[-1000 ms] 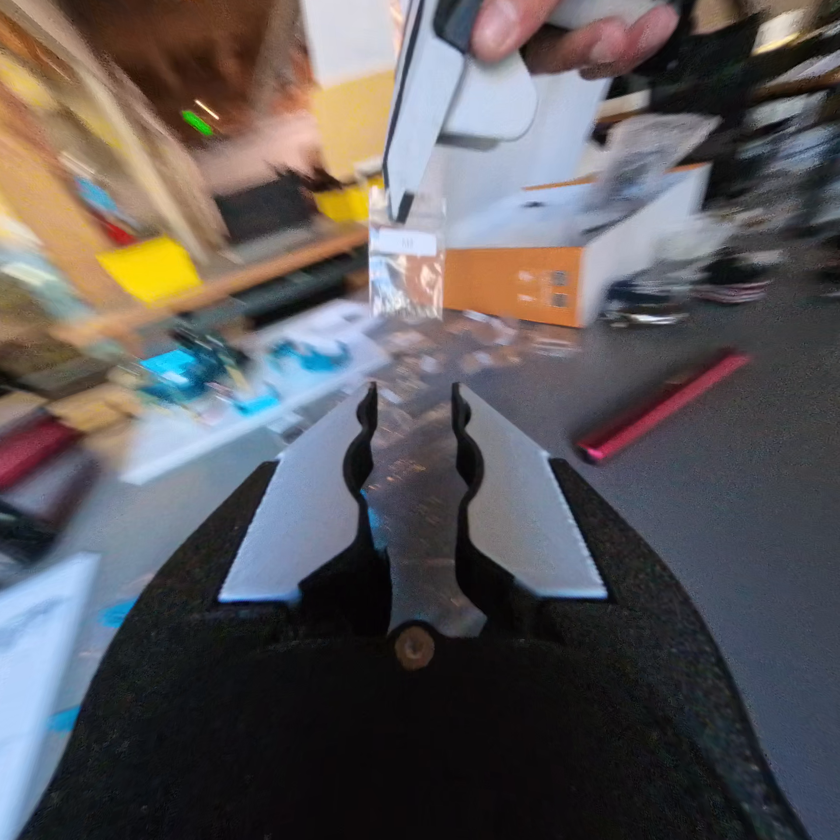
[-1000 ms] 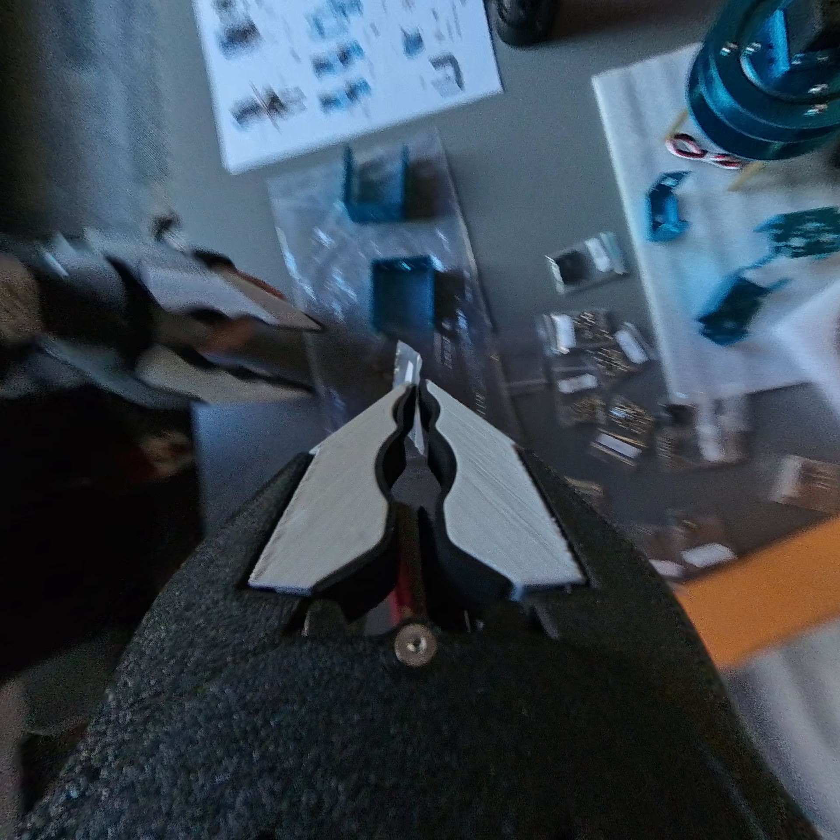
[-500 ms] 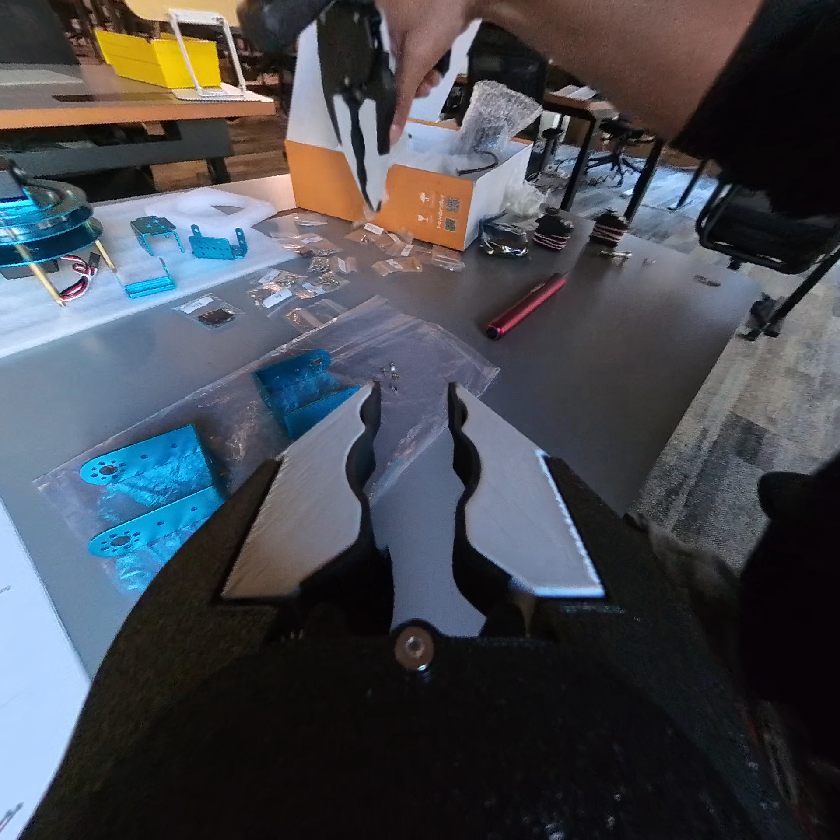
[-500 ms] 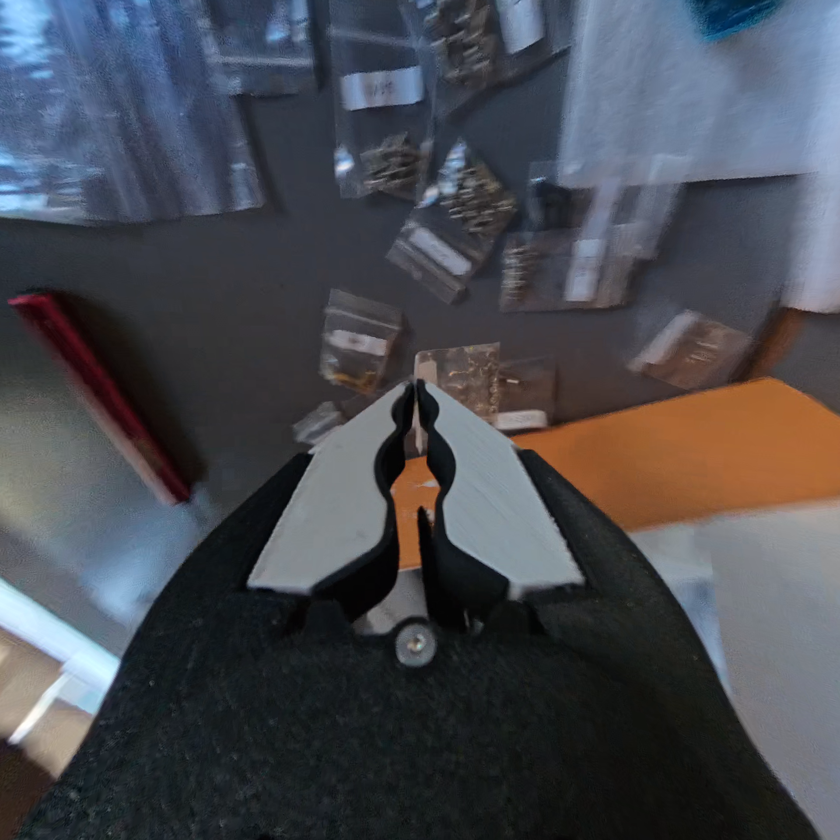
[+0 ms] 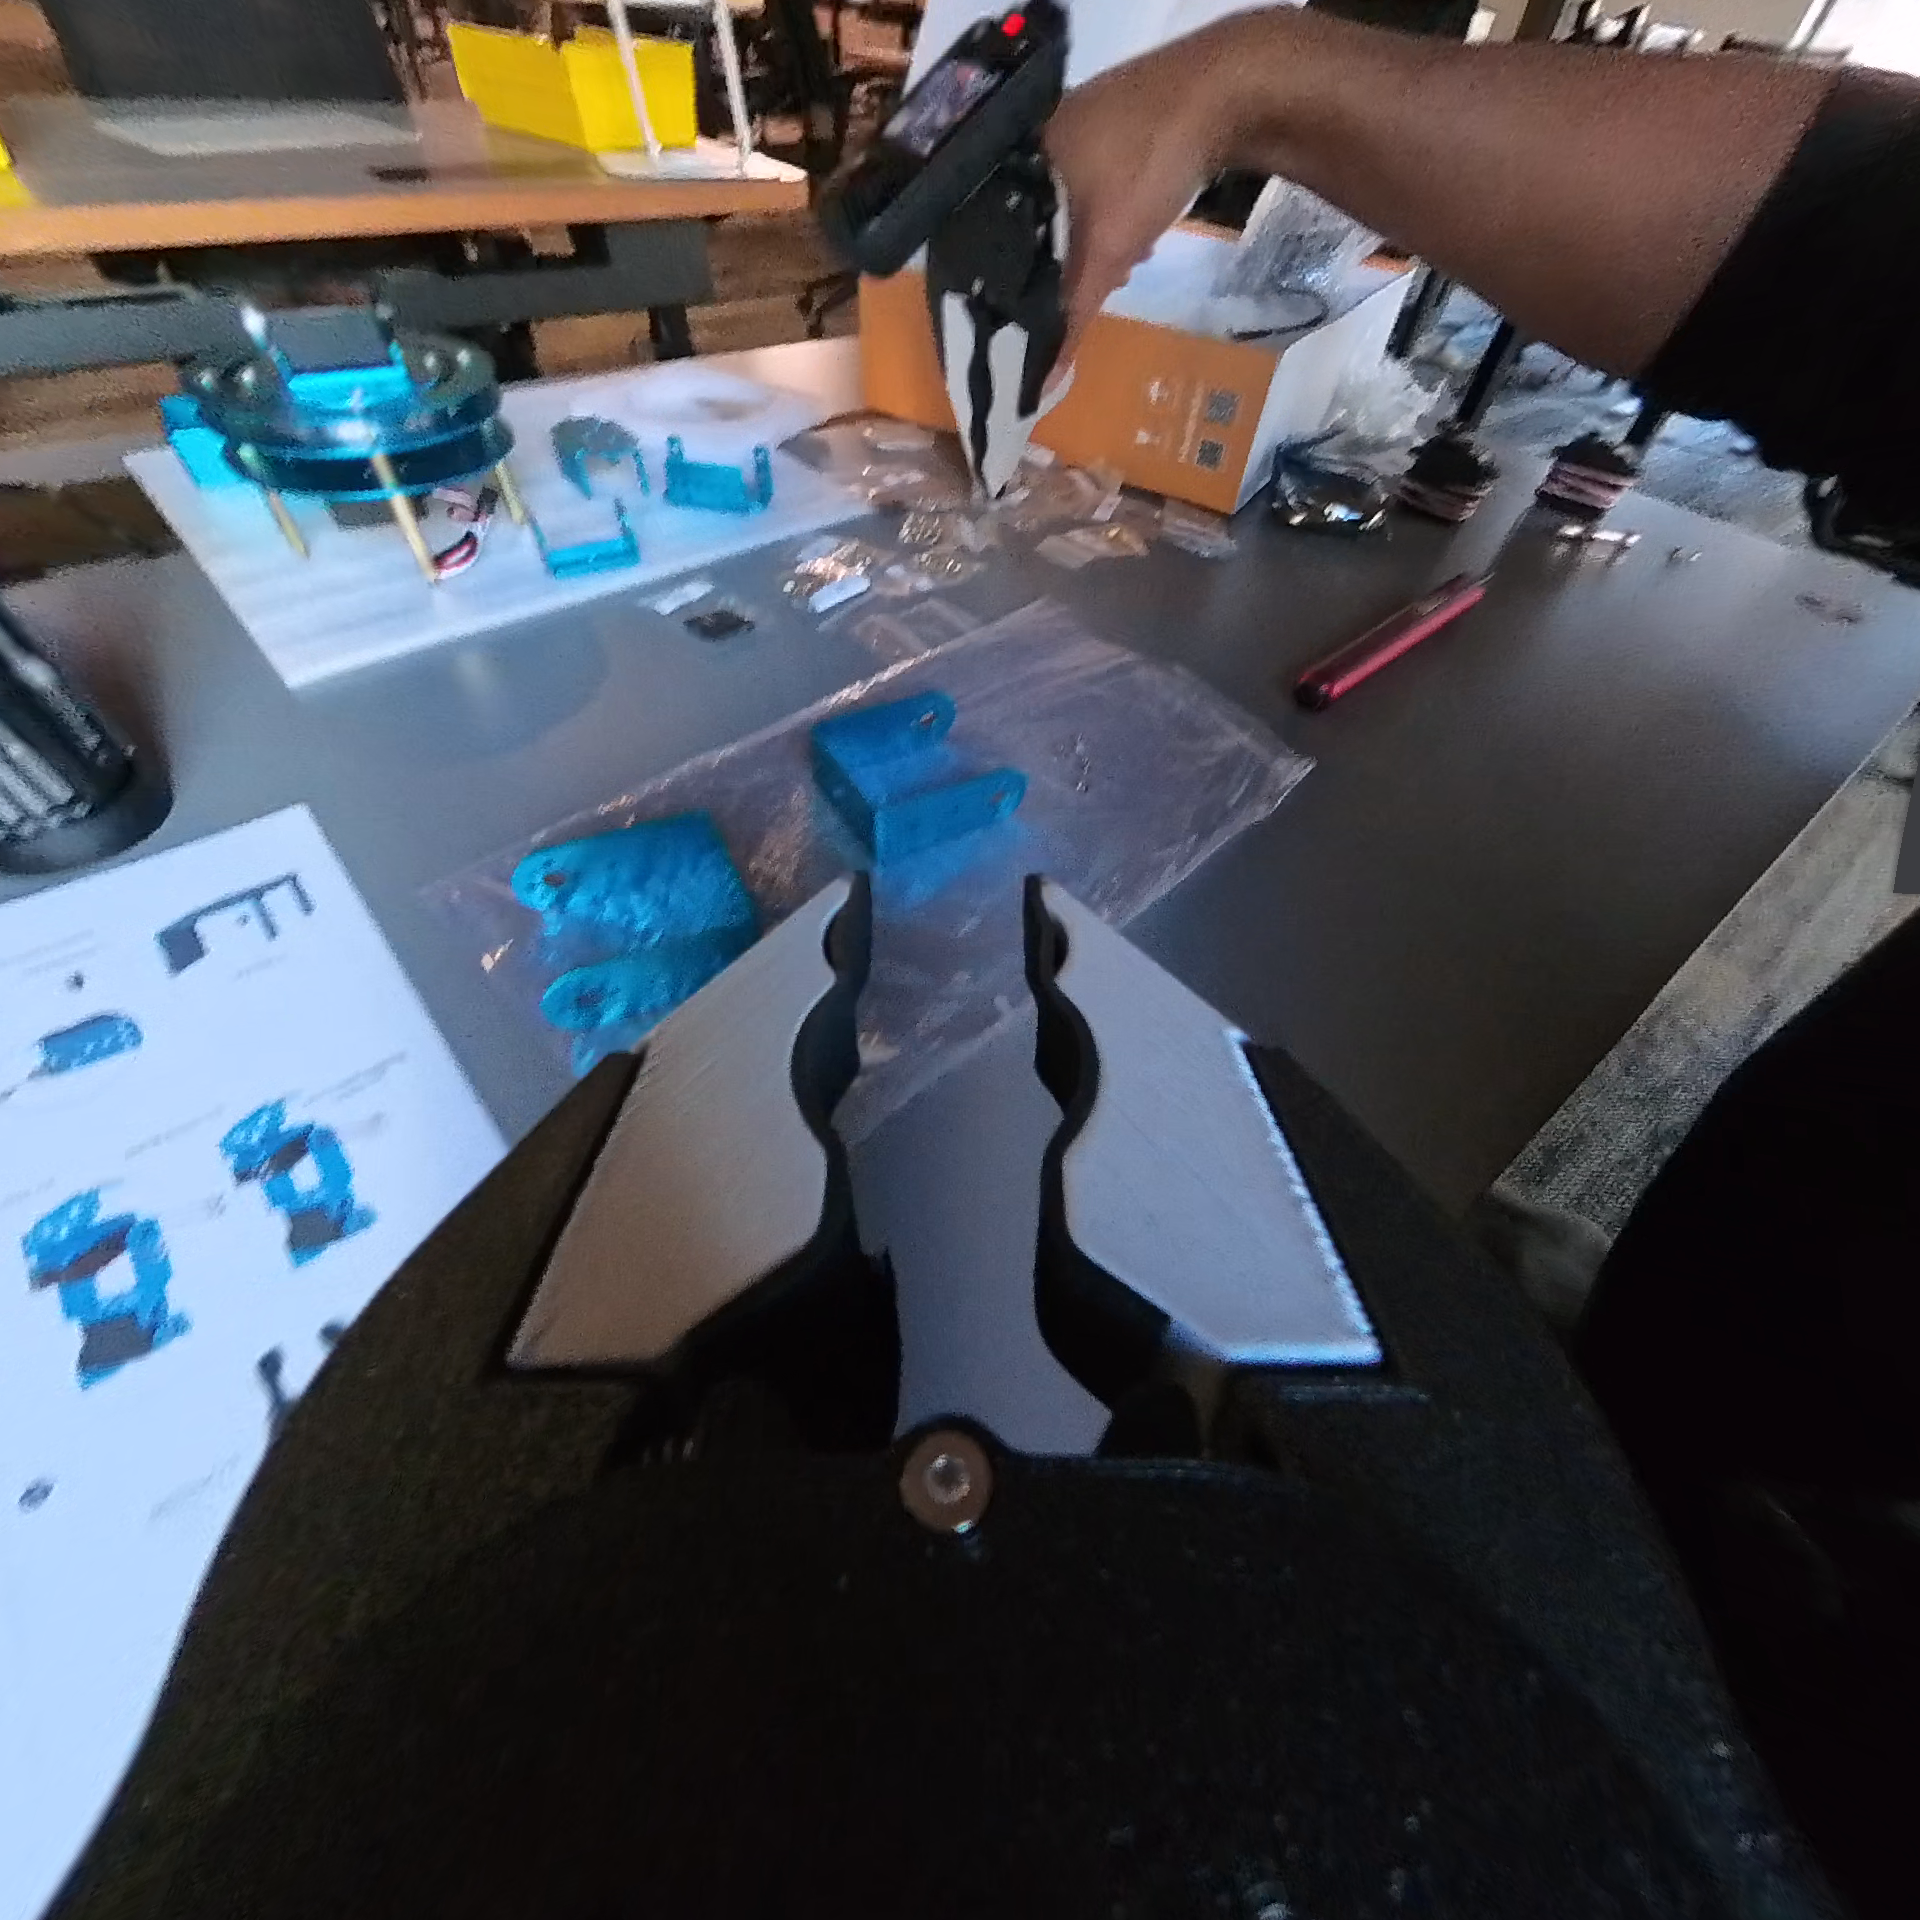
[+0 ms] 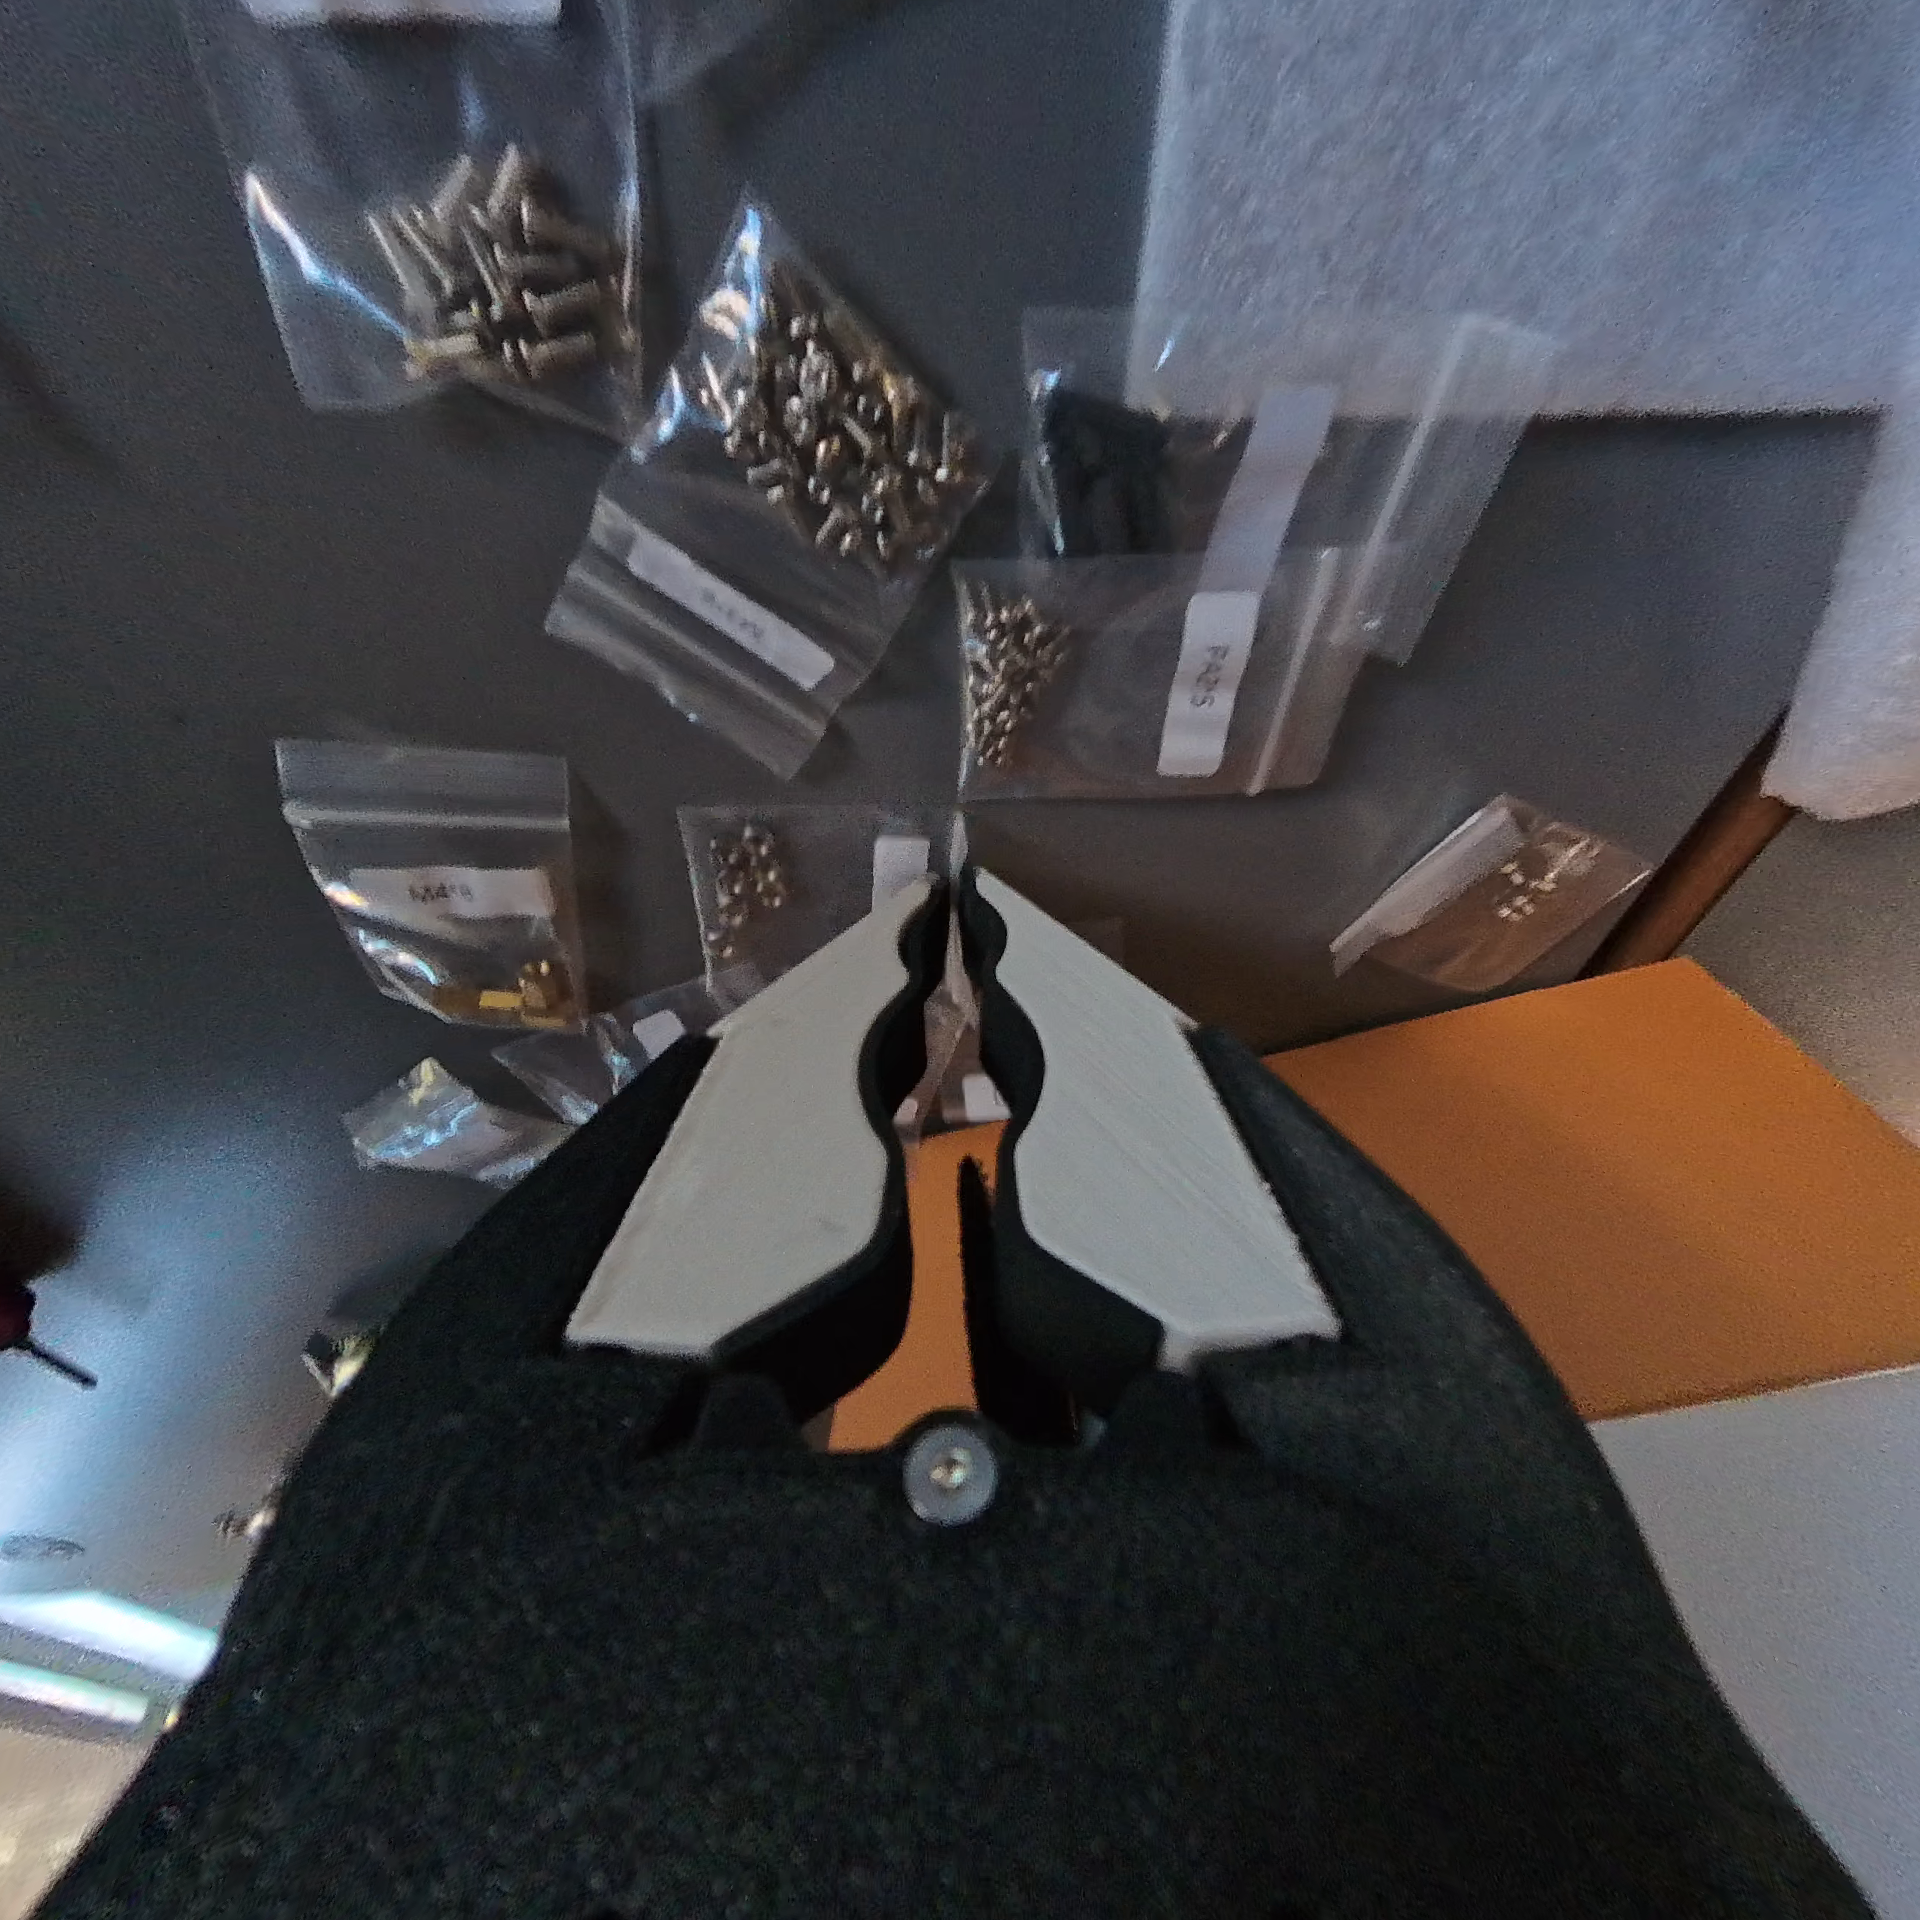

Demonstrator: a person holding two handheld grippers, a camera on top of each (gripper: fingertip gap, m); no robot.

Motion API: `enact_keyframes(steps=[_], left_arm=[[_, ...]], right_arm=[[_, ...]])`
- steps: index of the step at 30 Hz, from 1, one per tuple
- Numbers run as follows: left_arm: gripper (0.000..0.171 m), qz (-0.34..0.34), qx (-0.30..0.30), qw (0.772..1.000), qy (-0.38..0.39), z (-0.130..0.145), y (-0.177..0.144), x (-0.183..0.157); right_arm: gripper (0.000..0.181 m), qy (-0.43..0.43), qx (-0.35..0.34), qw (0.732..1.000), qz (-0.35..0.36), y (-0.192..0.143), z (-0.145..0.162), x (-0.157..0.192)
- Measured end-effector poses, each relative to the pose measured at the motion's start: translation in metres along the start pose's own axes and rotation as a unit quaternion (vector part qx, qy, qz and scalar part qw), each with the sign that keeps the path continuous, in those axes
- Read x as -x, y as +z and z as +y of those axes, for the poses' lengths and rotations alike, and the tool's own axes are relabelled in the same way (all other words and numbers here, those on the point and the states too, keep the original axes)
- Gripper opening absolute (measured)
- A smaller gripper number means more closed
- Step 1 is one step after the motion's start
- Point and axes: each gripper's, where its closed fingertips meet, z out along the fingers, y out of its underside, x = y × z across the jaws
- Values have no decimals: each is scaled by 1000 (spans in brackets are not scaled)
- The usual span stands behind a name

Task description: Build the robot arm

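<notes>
My right tool [image 6: 954, 894] is pinched together on the edge of a small clear bag [image 6: 951, 997], point-down over the screw bags [image 6: 790, 488] beside the orange box [image 6: 1558, 1174], so the bag hangs edge-on and its contents stay hidden. My left tool [image 5: 943, 902] hovers apart and empty over the blue brackets [image 5: 914, 774] in their plastic sleeve; only its view shows the desk [image 5: 1455, 883] whole, with the red pen [image 5: 1387, 644].

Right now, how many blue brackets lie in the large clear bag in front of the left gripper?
2: one blue bracket beside the left gripper's left fingertip, the other just beyond the tips. More may hide behind the gripper.
</notes>
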Motion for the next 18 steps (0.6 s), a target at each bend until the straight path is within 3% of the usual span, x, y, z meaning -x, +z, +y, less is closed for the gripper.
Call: enact_keyframes(steps=[4,6,10,13,14,18], left_arm=[[29,-58,23,998,-9,25,-23,25],[29,-80,23,996,-26,32,-38,35],[29,-131,15,989,-67,40,-81,61],[29,-167,19,982,-89,53,-118,88],[29,-181,25,979,-86,59,-130,98],[29,-275,35,957,-90,70,-180,164]], right_arm=[[32,39,-25,999,24,-6,-1,-6],[37,60,-41,996,46,-18,2,-8],[40,125,-169,971,110,-69,-12,7],[41,179,-292,927,152,-108,-24,45],[35,203,-345,903,155,-119,-31,61],[39,305,-502,798,137,-135,-51,112]])
